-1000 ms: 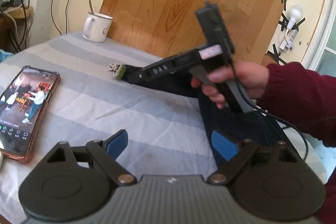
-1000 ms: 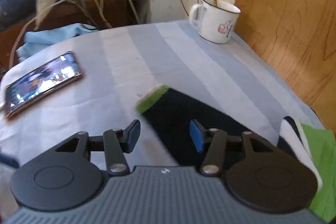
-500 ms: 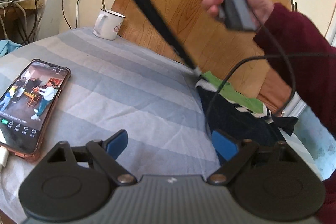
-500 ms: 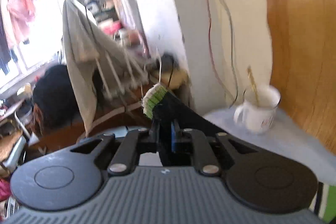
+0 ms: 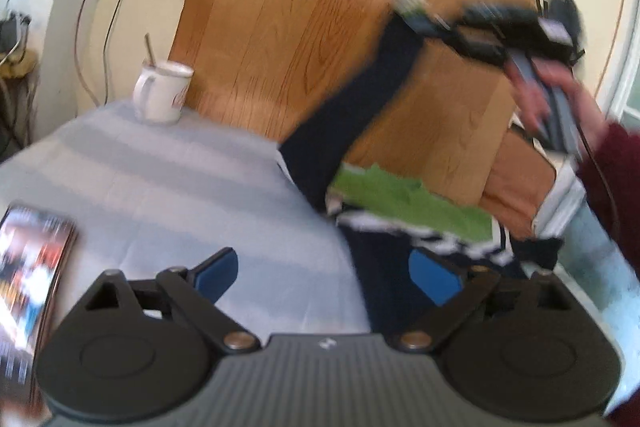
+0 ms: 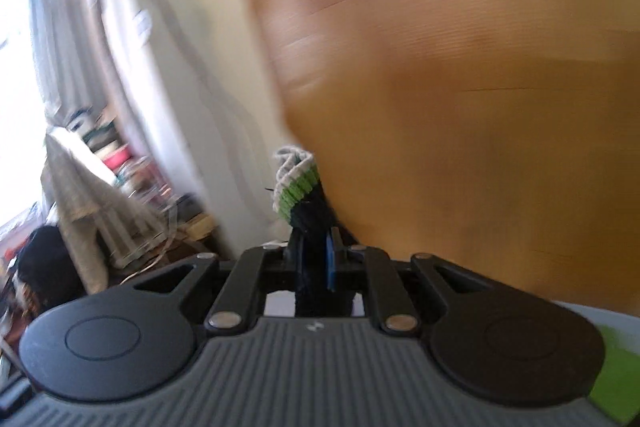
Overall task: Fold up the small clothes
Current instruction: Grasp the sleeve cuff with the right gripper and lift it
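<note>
Long dark navy knit sock w/ green-and-white ribbed cuff [image 5: 356,107] hangs in the air above the table edge, cuff end up, lower end trailing down to the heap of clothes. Cuff end is pinched by the right hand-held gripper [image 6: 316,259]: jaws nearly together, blue pads pressed on the dark fabric, cuff sticking out past the tips. In the left wrist view that gripper sits up & right of the sock, gripped by a hand [image 5: 560,99] w/ a dark red sleeve [image 5: 616,187].

Below the sock: crumpled pile of small clothes, bright green piece on top over navy/white striped fabric [image 5: 412,203], at the table's right edge.

Left hand-held gripper [image 5: 324,277] is low, in front of the sock; jaws wide & opening, nothing between the blue pads, right pad over the pile's dark fabric.

Table has a blue-grey striped cloth [image 5: 180,187]. Left of the sock & further back: white ceramic mug w/ a stick in it [image 5: 162,97]. Left & nearer: smartphone, screen lit [image 5: 30,267]. Behind the sock: wood-grain panel [image 5: 304,11] against the wall. View is blurred.
</note>
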Demonstrator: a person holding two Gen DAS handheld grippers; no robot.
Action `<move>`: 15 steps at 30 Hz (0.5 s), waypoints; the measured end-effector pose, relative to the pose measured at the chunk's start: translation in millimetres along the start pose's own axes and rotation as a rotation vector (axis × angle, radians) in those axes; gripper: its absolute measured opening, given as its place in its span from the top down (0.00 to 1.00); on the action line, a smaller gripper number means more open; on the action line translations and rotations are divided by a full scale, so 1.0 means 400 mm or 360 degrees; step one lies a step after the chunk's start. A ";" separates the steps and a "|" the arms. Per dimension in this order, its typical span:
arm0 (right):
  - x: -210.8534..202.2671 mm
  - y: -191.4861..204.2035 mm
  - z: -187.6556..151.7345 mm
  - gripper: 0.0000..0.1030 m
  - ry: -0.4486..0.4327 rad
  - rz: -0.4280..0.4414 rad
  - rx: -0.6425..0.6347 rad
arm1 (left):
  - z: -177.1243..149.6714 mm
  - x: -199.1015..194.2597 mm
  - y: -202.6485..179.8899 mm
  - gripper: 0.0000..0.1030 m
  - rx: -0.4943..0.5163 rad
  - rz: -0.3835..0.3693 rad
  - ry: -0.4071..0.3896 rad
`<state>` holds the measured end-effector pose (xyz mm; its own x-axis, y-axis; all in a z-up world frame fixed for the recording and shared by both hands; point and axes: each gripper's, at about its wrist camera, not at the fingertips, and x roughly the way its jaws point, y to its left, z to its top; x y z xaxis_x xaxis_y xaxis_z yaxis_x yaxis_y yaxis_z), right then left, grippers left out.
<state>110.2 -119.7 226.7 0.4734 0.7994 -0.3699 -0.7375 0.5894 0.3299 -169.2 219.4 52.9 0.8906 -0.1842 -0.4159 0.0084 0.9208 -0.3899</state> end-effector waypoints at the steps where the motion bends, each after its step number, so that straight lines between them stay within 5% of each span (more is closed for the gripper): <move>1: -0.030 -0.039 -0.005 0.87 -0.0035 -0.0038 0.0040 | 0.020 0.018 -0.001 0.06 -0.0014 0.0000 -0.0005; 9: -0.174 -0.365 -0.156 0.84 -0.0170 -0.0185 0.0427 | 0.174 0.319 0.000 0.03 -0.0253 -0.0015 0.0127; 15: -0.101 -0.507 -0.350 0.81 0.0053 -0.0250 0.0678 | 0.190 0.641 -0.034 0.04 -0.0277 0.0115 0.0414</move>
<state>173.3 -288.0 53.1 0.5428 0.6966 -0.4692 -0.3909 0.7040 0.5929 93.6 185.7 13.9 0.7398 -0.2227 -0.6349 -0.1488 0.8661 -0.4772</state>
